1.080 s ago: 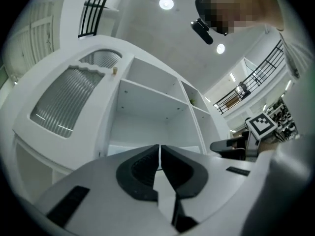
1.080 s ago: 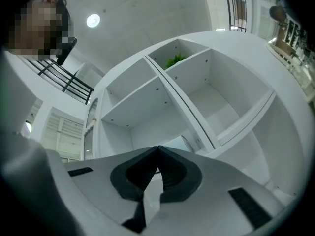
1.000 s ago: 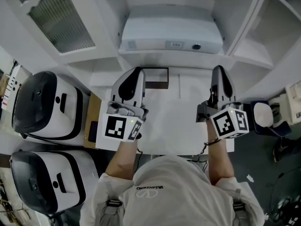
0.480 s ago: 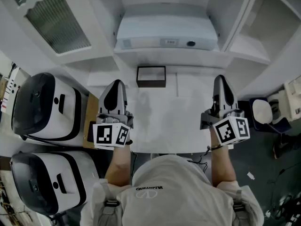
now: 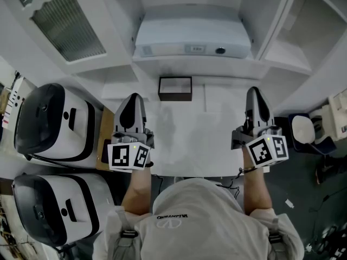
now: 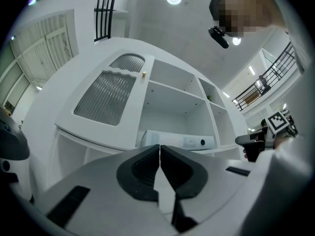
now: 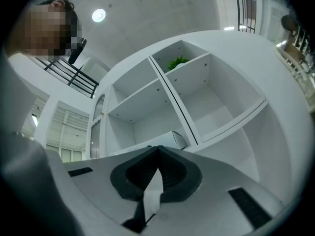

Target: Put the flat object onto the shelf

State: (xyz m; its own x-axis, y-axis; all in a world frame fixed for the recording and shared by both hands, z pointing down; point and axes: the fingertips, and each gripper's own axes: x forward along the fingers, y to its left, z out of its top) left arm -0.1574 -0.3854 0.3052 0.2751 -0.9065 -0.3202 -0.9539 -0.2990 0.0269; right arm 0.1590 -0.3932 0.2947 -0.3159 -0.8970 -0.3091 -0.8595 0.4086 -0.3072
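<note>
The flat object, a small dark-framed panel (image 5: 174,88), lies at the far edge of the white table (image 5: 200,140), just under the shelf ledge. My left gripper (image 5: 132,97) hovers over the table's left side, short of the panel and to its left, jaws shut and empty. My right gripper (image 5: 254,92) hangs over the table's right side, also shut with nothing in it. In the left gripper view the left gripper (image 6: 159,147) has its pads pressed together. In the right gripper view the right gripper (image 7: 158,148) looks the same. Both point up at the white shelf unit (image 7: 162,90).
A long white box (image 5: 192,39) fills the shelf straight ahead; the white box (image 6: 178,141) also shows above the left jaws. Two white-and-black helmet-like devices (image 5: 51,121) (image 5: 54,210) sit left of the table. A ribbed cabinet door (image 5: 68,23) is upper left. A green plant (image 7: 177,63) stands in a high compartment.
My left gripper has drawn back toward the person and to the left, away from the framed panel, which now shows whole. The right gripper has hardly moved.
</note>
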